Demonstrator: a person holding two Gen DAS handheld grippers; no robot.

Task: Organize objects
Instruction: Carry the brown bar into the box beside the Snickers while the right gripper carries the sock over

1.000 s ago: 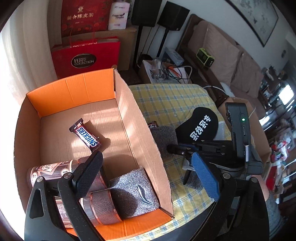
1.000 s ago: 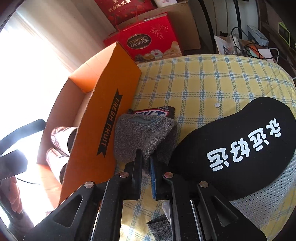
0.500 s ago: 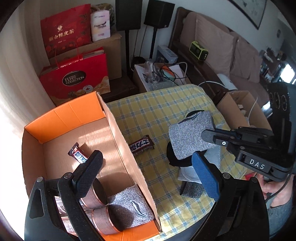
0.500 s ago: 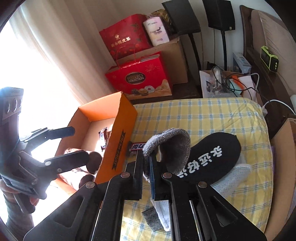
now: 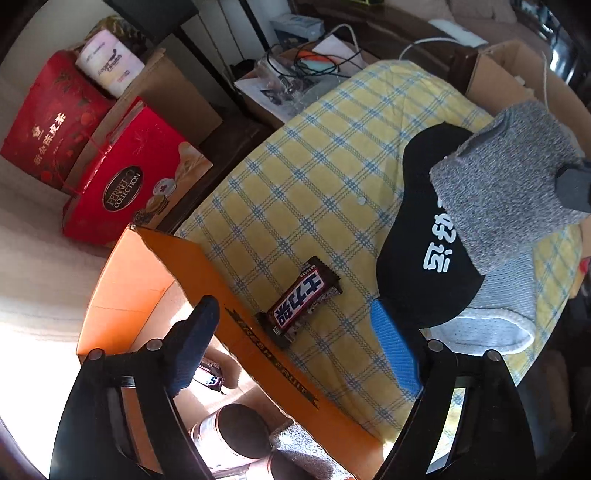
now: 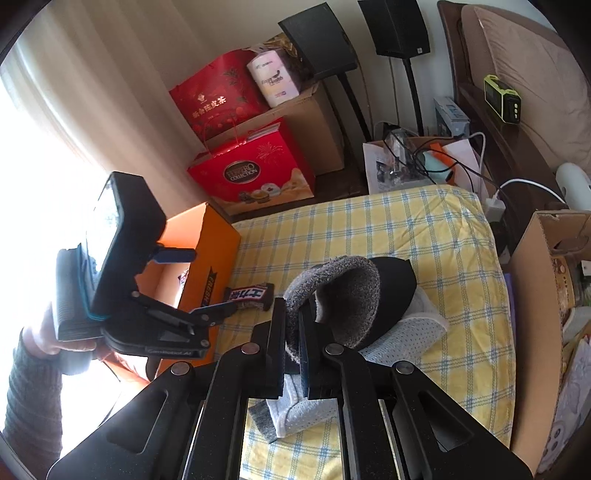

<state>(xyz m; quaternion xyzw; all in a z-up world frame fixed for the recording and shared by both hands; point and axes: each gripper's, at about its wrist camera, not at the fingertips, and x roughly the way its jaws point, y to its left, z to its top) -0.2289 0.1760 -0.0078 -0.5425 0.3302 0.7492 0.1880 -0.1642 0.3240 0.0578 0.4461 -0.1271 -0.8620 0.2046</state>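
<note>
The orange box [image 5: 258, 354] is matt corrugated cardboard, raw brown inside. The candy bar [image 5: 301, 302] beside it wears a glossy, crinkled plastic wrapper. The grey wristband [image 5: 506, 192] is nubbly knitted terry cloth. The black cap [image 5: 421, 236] looks like smooth matt fabric with white print, its back part white mesh. The checked cover [image 5: 306, 184] is soft woven cloth. The red gift bag [image 6: 255, 173] is shiny coated paper.

Two red gift bags [image 6: 255, 173] by the curtain [image 6: 92, 92], paper roll [image 6: 273, 77] on a brown carton [image 6: 314, 122]. Two black speakers [image 6: 395, 26] on stands. Green device [image 6: 502, 98] on headboard, cables [image 6: 436, 162] in a box.
</note>
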